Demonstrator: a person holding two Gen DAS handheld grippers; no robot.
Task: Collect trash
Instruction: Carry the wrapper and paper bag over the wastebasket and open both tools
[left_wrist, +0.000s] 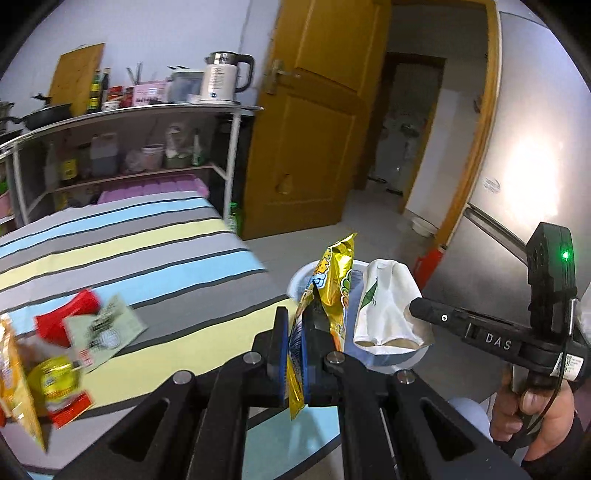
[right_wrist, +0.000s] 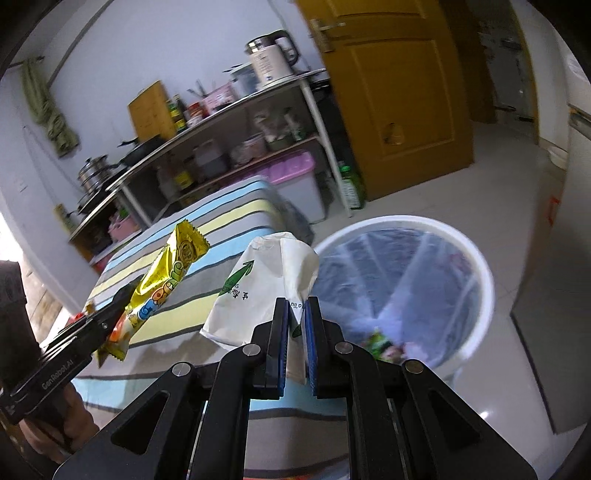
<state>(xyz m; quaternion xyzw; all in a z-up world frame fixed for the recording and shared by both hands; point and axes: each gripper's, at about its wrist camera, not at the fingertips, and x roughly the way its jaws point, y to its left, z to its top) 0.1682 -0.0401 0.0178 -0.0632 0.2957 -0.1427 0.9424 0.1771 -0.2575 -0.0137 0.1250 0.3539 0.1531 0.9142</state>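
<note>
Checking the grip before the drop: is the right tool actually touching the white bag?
Touching. The right wrist view shows the right tool with both blue pads pressed onto the white bag, pinching its lower corner.

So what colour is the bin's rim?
White; the bin shows best in the right wrist view.

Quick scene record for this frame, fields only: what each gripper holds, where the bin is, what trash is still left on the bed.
left gripper: shut on gold snack wrapper
right gripper: shut on white paper bag
trash bin: white, clear liner, on the floor beside the bed; some scraps at its bottom
position: both items held in the air near the bin, not yet dropped
left on striped bed: red packet, pale printed packet, yellow wrappers
background: shelf with kettle, wooden door open
</note>
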